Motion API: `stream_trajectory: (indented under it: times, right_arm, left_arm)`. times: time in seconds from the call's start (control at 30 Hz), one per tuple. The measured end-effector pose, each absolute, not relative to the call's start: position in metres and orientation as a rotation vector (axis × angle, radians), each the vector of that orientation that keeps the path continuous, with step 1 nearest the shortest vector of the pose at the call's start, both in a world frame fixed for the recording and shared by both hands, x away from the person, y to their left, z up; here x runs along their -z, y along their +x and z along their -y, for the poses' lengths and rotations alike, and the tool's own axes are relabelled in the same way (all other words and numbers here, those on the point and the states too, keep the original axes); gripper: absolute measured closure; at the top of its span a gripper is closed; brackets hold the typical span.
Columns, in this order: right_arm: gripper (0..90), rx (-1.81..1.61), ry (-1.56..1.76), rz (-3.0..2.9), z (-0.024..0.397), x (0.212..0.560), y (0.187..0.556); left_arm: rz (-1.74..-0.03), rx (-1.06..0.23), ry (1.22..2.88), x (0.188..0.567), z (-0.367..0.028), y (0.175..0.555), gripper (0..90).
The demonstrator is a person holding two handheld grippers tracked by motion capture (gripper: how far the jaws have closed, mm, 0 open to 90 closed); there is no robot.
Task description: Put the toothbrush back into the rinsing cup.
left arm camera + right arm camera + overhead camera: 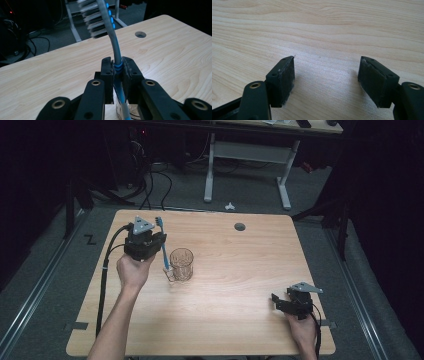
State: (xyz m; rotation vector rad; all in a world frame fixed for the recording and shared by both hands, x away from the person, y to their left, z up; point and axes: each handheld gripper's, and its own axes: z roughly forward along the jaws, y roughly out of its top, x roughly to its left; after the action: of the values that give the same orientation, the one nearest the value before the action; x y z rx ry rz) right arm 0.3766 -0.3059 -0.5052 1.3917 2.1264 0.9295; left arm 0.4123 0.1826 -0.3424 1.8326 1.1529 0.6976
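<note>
Two grippers are working over the wooden table (pixel 225 320), with the glass cup (pixel 181 264) taken as reference. Left gripper (pixel 159 240) is hovering just left of the cup, its jaws pinching the blue-and-grey toothbrush (pixel 163 245) at the ribbed neck; the left gripper view is showing both pads pressing on the handle (pixel 118 67). Toothbrush is standing near upright, bristle head (pixel 93 21) up, lower end sitting beside the cup's near-left rim; whether it is touching the glass cannot be told. Cup is standing upright, left of table centre, well clear of every edge. Right gripper (pixel 278 301) is resting well away to the cup's right, near the front-right corner, its jaws spread with only bare tabletop between the pads (pixel 283 80). Wide open wood is lying between cup and right gripper. Cable hole (pixel 240 226) is sitting beyond the cup, toward the far edge.
</note>
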Motion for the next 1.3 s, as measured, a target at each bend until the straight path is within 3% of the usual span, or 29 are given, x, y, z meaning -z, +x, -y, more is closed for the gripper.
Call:
stream_trajectory:
  times: [1.3]
  right_arm:
    - [29.9, -0.928, 1.392, -2.125, 0.306, 0.505, 0.376]
  left_arm:
    - [-1.111, -0.682, 1.933, 0.361, -0.179, 0.403, 79.3]
